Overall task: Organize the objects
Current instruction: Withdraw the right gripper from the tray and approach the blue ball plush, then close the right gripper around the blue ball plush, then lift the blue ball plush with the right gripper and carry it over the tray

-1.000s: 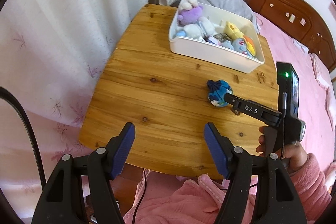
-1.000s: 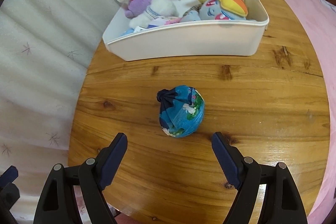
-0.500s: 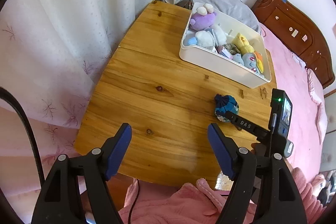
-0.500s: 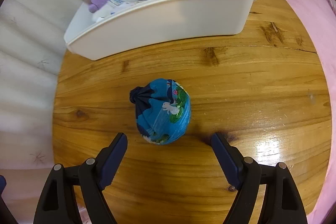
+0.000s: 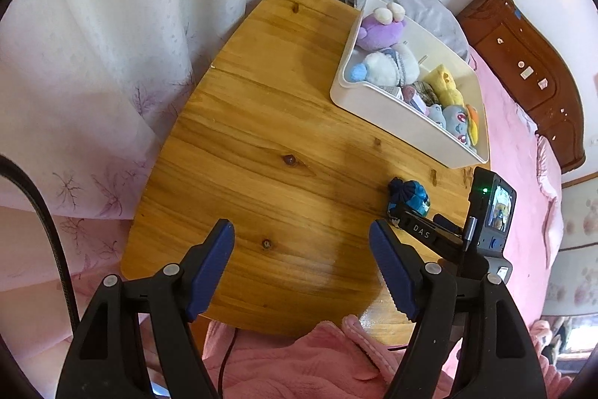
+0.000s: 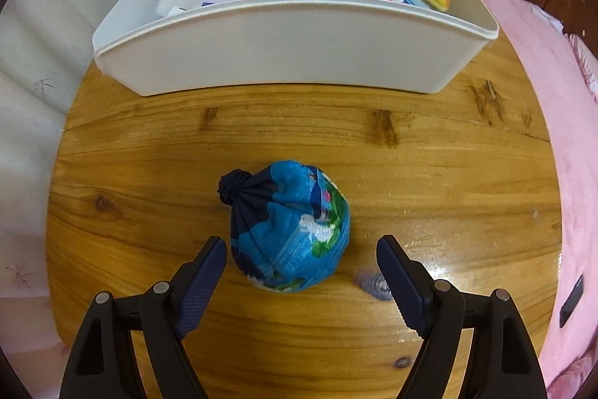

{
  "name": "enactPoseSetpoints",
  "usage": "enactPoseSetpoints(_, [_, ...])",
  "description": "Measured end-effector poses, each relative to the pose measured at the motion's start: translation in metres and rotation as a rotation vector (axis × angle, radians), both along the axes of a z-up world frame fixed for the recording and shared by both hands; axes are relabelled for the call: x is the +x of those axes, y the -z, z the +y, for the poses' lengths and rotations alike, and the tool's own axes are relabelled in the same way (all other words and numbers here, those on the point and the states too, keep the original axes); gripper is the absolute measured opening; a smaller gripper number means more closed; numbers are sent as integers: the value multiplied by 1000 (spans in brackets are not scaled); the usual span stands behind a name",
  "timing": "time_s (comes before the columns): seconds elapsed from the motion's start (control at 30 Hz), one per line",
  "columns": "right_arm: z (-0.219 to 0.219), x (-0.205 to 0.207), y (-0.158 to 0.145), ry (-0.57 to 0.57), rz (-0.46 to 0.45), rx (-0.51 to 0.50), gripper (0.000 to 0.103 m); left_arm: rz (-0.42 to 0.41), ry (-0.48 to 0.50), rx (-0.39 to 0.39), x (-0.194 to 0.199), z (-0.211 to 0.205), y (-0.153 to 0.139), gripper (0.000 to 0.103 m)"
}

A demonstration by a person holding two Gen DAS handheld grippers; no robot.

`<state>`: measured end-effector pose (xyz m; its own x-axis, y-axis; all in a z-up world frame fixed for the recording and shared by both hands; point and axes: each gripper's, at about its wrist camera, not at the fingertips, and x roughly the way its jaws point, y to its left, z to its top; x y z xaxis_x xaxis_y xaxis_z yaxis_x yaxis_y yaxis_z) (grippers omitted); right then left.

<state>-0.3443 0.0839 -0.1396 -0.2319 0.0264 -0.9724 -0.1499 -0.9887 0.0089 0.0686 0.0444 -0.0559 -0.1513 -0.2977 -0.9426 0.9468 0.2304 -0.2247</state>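
With the right hand-held gripper spread wide around the round blue printed cloth bundle, which lies on the wooden table near the white plastic bin of plush toys, the jaws are best lowered further and centred before being closed.

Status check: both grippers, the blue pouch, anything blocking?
Right gripper open, straddling blue pouch, pads clear. Left gripper open, empty, jaws just widened. Path to white bin unobstructed.

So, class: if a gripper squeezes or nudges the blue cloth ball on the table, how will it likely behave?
The blue cloth ball looks soft and wrinkled, so it probably dents under the pads. Its rounded shape may roll when nudged, though the knot could stop it. It seems light.
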Motion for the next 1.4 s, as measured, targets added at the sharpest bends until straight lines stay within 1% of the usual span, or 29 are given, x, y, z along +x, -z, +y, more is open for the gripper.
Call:
enactPoseSetpoints(0.5, [-23,-20,16,-11,-49,92,83,46,73,51,13,-27,11,78])
enactPoseSetpoints(0.67, [-26,-22,15,0,-45,122,70,47,116,53,13,-34,11,78])
enactPoseSetpoints(0.9, [-26,-22,12,39,-48,102,63,57,192,75,14,-43,15,78])
enactPoseSetpoints(0.97, [-27,-21,11,40,-49,89,59,61,212,77,12,-43,16,78])
enactPoseSetpoints(1.0, [-28,-21,10,39,-50,86,59,62,242,79,11,-44,16,78])
enactPoseSetpoints(1.1, [-29,-20,5,38,-44,92,58,63,289,79,7,-44,15,79])
enactPoseSetpoints(1.27, [-26,-21,-12,46,-29,75,57,77,316,79,8,-47,15,79])
enactPoseSetpoints(1.4, [-21,-24,-33,21,-4,100,57,84,353,75,3,-47,12,79])
